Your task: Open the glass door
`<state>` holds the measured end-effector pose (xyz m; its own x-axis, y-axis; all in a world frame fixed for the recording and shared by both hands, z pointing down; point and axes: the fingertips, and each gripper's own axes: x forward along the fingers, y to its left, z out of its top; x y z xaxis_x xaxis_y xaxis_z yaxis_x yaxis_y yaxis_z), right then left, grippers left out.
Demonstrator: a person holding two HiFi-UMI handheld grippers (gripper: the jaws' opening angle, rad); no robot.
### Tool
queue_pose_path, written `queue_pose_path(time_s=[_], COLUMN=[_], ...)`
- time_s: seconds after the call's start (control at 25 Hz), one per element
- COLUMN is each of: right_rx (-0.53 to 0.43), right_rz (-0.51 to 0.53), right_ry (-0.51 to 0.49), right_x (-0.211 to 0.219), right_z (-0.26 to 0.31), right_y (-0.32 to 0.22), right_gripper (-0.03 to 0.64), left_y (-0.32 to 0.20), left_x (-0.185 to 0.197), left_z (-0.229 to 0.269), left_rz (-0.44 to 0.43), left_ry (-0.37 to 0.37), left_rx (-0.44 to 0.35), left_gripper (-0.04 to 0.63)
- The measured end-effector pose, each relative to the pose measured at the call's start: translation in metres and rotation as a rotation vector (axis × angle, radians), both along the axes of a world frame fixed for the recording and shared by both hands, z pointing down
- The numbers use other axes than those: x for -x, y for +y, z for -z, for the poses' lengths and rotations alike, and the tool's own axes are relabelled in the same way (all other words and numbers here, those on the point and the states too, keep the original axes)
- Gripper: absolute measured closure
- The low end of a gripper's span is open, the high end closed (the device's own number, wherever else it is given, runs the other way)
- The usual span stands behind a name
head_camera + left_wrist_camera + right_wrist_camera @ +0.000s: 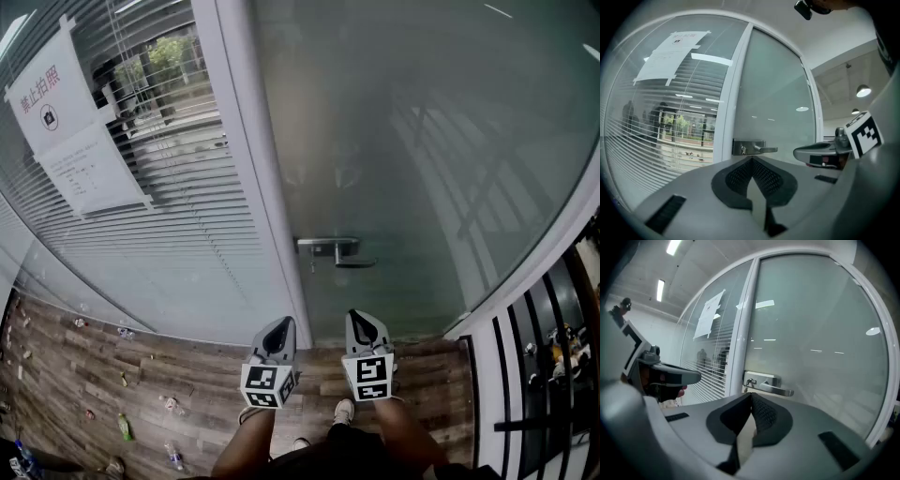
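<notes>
in front of the glass door | my left gripper and right gripper sit side by side, low before me, pointing almost level at it | both pairs of jaws closed tip to tip on nothing | door shut, lever handle ahead of the right gripper, untouched

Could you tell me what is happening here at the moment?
A person stands facing the frosted glass door, holding a gripper in each hand. The left gripper and right gripper are both shut and empty, side by side, short of the lever handle. Nothing touches the handle, and the door looks closed.
</notes>
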<state>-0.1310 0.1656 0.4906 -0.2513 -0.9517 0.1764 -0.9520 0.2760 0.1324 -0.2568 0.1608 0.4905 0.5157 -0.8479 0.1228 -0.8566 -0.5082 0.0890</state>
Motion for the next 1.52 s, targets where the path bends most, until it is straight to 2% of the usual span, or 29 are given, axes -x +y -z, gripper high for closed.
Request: queue_pose_path(time_s=[0.2,0.36,0.64,0.72,0.84,0.96,1.08,1.2,1.52], right_rx=[-0.002,0.043,0.077,0.081,0.061,0.038,0.034,0.032,0.166], right_rz=[0.038,0.099,0.203,0.239,0.269,0.319,0.396,0.431,0.523], right_ry=[0.029,0.075,0.178,0.225,0.327,0.475,0.634,0.777,0.957], right_x=[-0.017,-0.024,-0.024,-0.024,-0.025,-0.024,-0.021,-0.023,-0.025], right_z=[0.005,0.000,-0.003,-0.003,0.003,0.000,-0.010,-0.016,-0.043], right_y=[-0.033,-0.056,-0.076,-0.082,-0.093,-0.104,-0.112,-0.122,-0.148], right_gripper=[0.601,0.600,0.598,0.560,0.557,0.537,0.501,0.494,0.453], left_y=[-0.031,-0.048,-0.059,-0.063,-0.069,-0.078,-0.087,-0.094,-0.111], left_x=[-0.009,-0.012,-0.021,-0.023,-0.025,-0.024,-0.029,-0.034,-0.037], left_z=[-0.003,-0.005,-0.018,-0.019,-0.021,-0.031,-0.035,-0.035,-0.044], left_rz=[0.047,0.087,0.096,0.091,0.077,0.071,0.060,0.042,0.013], left_ry=[-0.002,-0.013,-0.027,-0.034,-0.051,-0.061,-0.043,-0.030,-0.032], left_rx=[0.016,0.020,0.052,0.053,0.051,0.047,0.061,0.070,0.111], left_gripper=[0.597,0.597,0.597,0.597,0.597,0.597,0.597,0.597,0.597])
